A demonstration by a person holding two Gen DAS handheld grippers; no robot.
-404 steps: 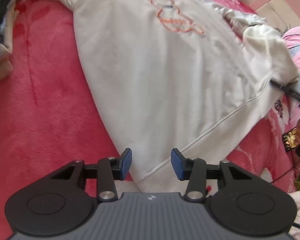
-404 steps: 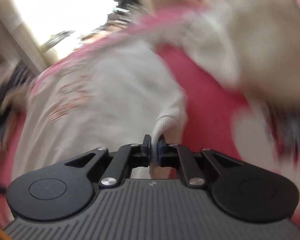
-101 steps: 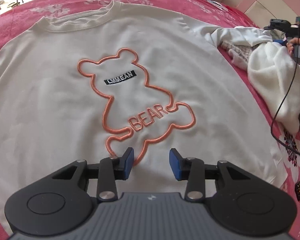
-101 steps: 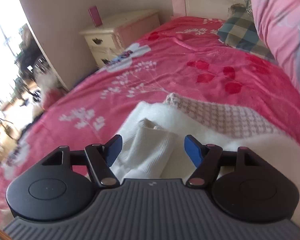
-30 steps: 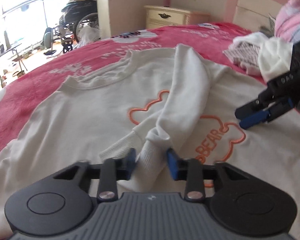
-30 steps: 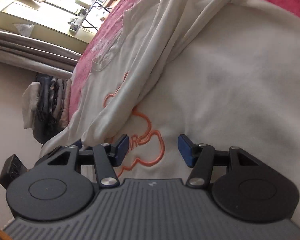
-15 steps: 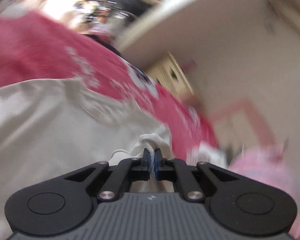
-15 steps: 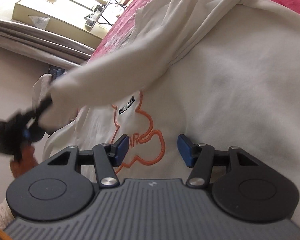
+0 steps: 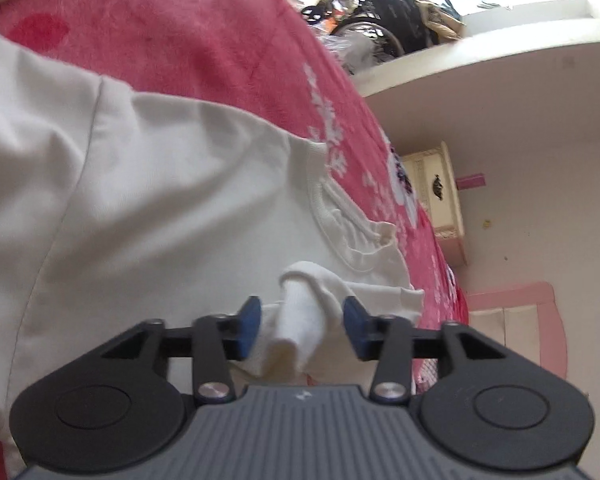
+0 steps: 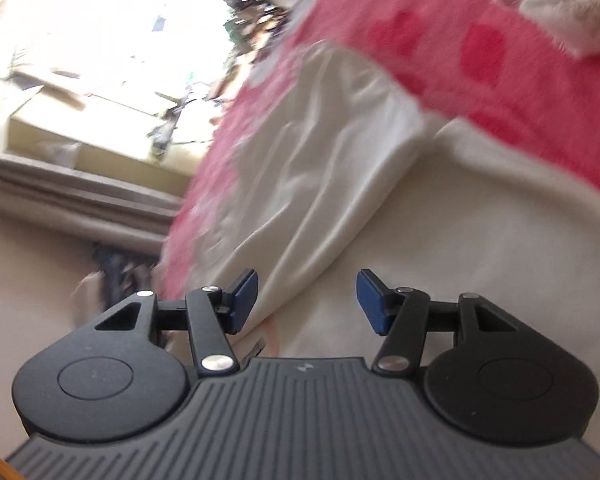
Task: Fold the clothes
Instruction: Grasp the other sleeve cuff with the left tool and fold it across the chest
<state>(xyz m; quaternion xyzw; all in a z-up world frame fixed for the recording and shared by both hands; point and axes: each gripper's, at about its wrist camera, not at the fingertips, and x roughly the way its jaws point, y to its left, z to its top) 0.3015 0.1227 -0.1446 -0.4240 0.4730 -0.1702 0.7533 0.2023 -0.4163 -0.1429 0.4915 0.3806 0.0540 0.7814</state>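
Between the blue pads of my left gripper (image 9: 299,327) sits the ribbed cuff (image 9: 302,312) of the white sweatshirt (image 9: 148,208), but the jaws are spread wide and neither pad presses the cloth; the cuff simply lies in the gap, resting on the garment's body just below the collar (image 9: 340,224). That sweatshirt is spread on the pink bedspread (image 9: 204,40), with one sleeve (image 10: 316,168) laid across its front, as my right wrist view shows. My right gripper (image 10: 307,300) hangs low over the torso fabric, its jaws likewise parted and holding nothing, though this view is blurred.

I judge the sleeve fold is the step in hand. To do it well, I want the cuff to lie flat and inside the outline of the body, not bunched as it looks now. If it needs tidying, I should pinch only the cuff's top layer, so the shirt front does not lift with it. My right claw could steady the torso meanwhile. I cannot tell how the other sleeve lies.
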